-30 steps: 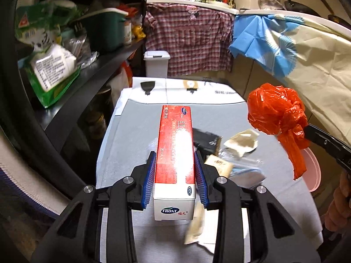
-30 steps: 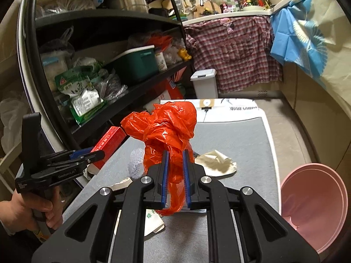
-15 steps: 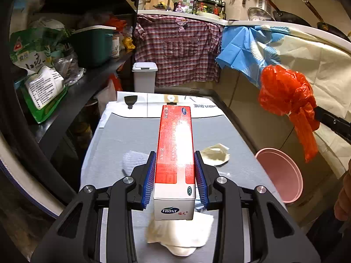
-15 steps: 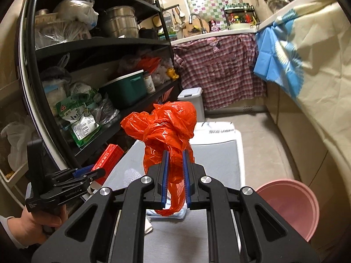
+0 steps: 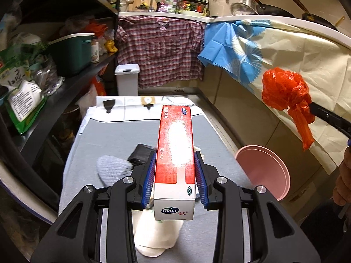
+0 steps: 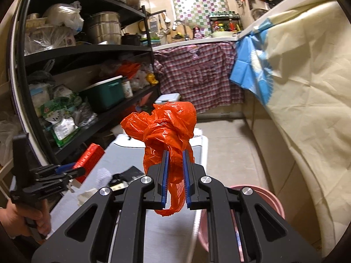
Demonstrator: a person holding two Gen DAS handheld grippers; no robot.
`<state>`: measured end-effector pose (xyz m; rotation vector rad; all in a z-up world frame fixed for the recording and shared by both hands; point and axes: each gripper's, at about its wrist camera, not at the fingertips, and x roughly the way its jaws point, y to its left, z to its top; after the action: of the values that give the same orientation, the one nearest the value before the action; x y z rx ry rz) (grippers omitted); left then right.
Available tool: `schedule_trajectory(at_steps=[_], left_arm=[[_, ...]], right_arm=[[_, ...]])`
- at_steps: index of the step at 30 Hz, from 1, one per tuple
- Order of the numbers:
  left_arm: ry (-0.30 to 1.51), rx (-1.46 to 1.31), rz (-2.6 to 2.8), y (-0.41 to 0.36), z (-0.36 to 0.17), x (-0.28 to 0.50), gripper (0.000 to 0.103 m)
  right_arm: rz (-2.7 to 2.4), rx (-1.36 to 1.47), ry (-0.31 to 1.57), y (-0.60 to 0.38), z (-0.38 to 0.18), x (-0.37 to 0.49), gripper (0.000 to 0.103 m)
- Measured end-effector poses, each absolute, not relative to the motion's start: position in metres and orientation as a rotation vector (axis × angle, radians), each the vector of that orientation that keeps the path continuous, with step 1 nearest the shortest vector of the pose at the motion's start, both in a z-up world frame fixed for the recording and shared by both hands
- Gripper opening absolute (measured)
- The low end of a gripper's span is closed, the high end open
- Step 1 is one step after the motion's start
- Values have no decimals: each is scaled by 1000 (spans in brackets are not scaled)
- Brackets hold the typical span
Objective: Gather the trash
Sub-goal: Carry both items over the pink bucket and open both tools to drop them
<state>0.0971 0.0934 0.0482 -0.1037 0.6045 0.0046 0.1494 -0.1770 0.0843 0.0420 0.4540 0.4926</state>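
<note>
My left gripper (image 5: 175,155) is shut on a long red and white carton (image 5: 175,144) and holds it above the grey table (image 5: 114,135). My right gripper (image 6: 174,153) is shut on a knotted orange plastic bag (image 6: 166,125), held in the air to the right of the table above a pink bucket (image 6: 261,199). The bag (image 5: 285,89) and bucket (image 5: 263,166) also show at the right of the left wrist view. The carton (image 6: 88,160) and the left gripper (image 6: 72,171) show at the left of the right wrist view.
On the table lie a white mesh sleeve (image 5: 111,166), a black wrapper (image 5: 140,156) and crumpled white paper (image 5: 155,239). A black shelf unit (image 5: 65,87) full of goods stands left. A white bin (image 5: 127,79) stands at the far end. Cloth-covered counters (image 5: 296,65) run along the right.
Both grippers have risen with their loads. The right gripper has carried the orange bag right, off the table and over the pink bucket.
</note>
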Motion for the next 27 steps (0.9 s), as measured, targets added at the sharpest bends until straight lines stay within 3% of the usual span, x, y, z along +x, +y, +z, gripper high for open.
schedule_trajectory(at_steps=[27], left_arm=[[642,-37,-211,-21,34,151,34]], right_arm=[[220,110,563,-262,28,184,13]])
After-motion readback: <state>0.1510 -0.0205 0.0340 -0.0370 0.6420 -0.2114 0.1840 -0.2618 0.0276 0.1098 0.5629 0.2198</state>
